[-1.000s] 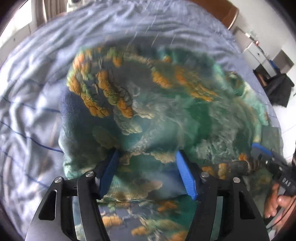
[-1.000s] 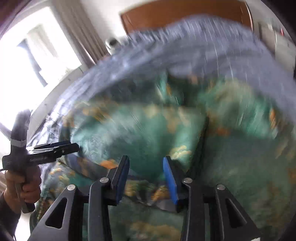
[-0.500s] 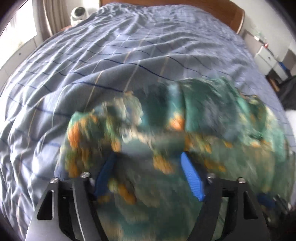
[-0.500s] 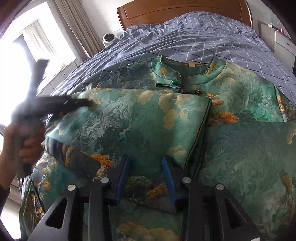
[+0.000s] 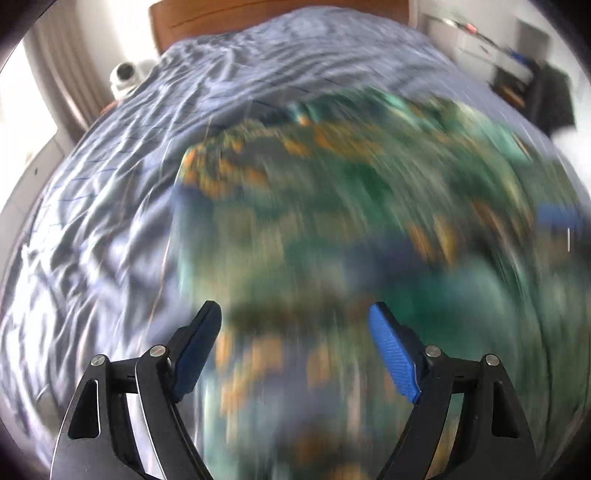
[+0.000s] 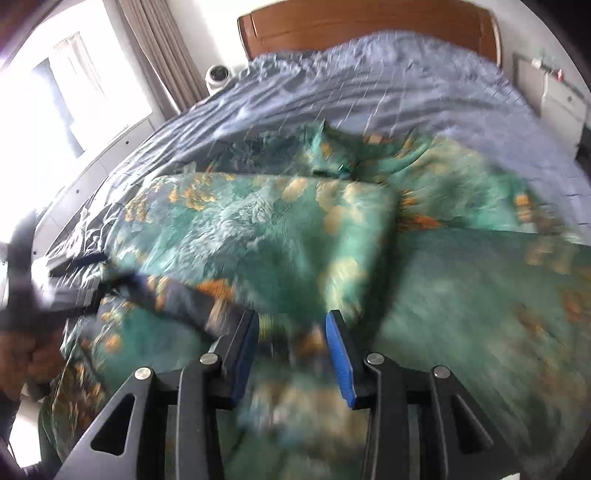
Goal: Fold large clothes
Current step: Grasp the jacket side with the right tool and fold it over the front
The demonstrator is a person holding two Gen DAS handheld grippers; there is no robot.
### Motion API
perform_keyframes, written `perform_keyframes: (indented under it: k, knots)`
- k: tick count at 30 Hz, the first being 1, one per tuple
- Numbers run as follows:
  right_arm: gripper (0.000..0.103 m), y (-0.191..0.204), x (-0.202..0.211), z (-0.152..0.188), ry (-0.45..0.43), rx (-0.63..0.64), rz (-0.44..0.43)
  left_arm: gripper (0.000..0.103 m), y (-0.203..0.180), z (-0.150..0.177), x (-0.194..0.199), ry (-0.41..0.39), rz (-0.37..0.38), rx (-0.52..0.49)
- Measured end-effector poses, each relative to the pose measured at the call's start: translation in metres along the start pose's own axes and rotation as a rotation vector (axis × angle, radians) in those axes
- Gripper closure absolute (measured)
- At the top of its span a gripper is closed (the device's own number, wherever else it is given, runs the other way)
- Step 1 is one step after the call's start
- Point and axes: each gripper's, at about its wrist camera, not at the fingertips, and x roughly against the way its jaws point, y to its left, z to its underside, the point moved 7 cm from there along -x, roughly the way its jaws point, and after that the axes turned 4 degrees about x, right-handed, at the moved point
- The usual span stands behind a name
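On the bed's blue checked sheet (image 6: 424, 92) lies a green satin garment (image 6: 266, 236) printed with orange and cream clouds, its stand collar toward the wooden headboard (image 6: 369, 26) and one side folded over the middle. The left gripper (image 5: 295, 325) hangs over the blurred cloth with its blue pads spread wide, nothing between them. The right gripper (image 6: 291, 332) sits low at the near edge of the folded panel, jaws parted; whether cloth is pinched between them is lost in blur.
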Motion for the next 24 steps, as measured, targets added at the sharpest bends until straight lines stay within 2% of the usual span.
perform_keyframes:
  k: [2, 4, 6, 10, 12, 14, 18, 20, 21, 22, 23, 24]
  knots:
    - [0.061, 0.001, 0.032, 0.015, -0.012, 0.022, -0.004, 0.013, 0.004, 0.030, 0.028, -0.010, -0.003, -0.021]
    - [0.034, -0.006, 0.060, 0.035, -0.017, 0.032, 0.000, 0.005, 0.018, 0.058, 0.053, -0.023, -0.015, 0.000]
    - [0.027, -0.022, 0.088, 0.061, -0.013, 0.024, 0.016, 0.005, 0.034, 0.081, 0.070, -0.015, -0.014, 0.046]
    - [0.026, -0.077, 0.147, 0.126, 0.027, -0.057, 0.101, 0.004, 0.060, 0.123, 0.075, 0.037, 0.037, 0.159]
    - [0.026, -0.105, 0.168, 0.158, 0.069, -0.111, 0.123, 0.004, 0.060, 0.142, 0.065, 0.095, 0.109, 0.200]
    - [0.026, -0.124, 0.181, 0.193, 0.121, -0.167, 0.110, 0.004, 0.049, 0.157, 0.056, 0.136, 0.185, 0.186]
    - [0.025, -0.128, 0.180, 0.251, 0.224, -0.254, 0.005, 0.004, 0.034, 0.165, 0.049, 0.163, 0.201, 0.171]
    - [0.026, -0.115, 0.175, 0.261, 0.224, -0.268, -0.065, 0.027, 0.025, 0.166, 0.053, 0.180, 0.235, 0.175]
    - [0.032, -0.107, 0.173, 0.264, 0.224, -0.269, -0.102, 0.046, 0.020, 0.167, 0.056, 0.195, 0.264, 0.180]
    - [0.065, -0.101, 0.171, 0.264, 0.222, -0.263, -0.109, 0.067, 0.016, 0.166, 0.059, 0.195, 0.262, 0.178]
    - [0.081, -0.095, 0.170, 0.263, 0.227, -0.251, -0.114, 0.074, 0.013, 0.165, 0.062, 0.192, 0.263, 0.168]
    - [0.087, -0.092, 0.172, 0.260, 0.218, -0.245, -0.108, 0.084, 0.009, 0.164, 0.066, 0.188, 0.267, 0.160]
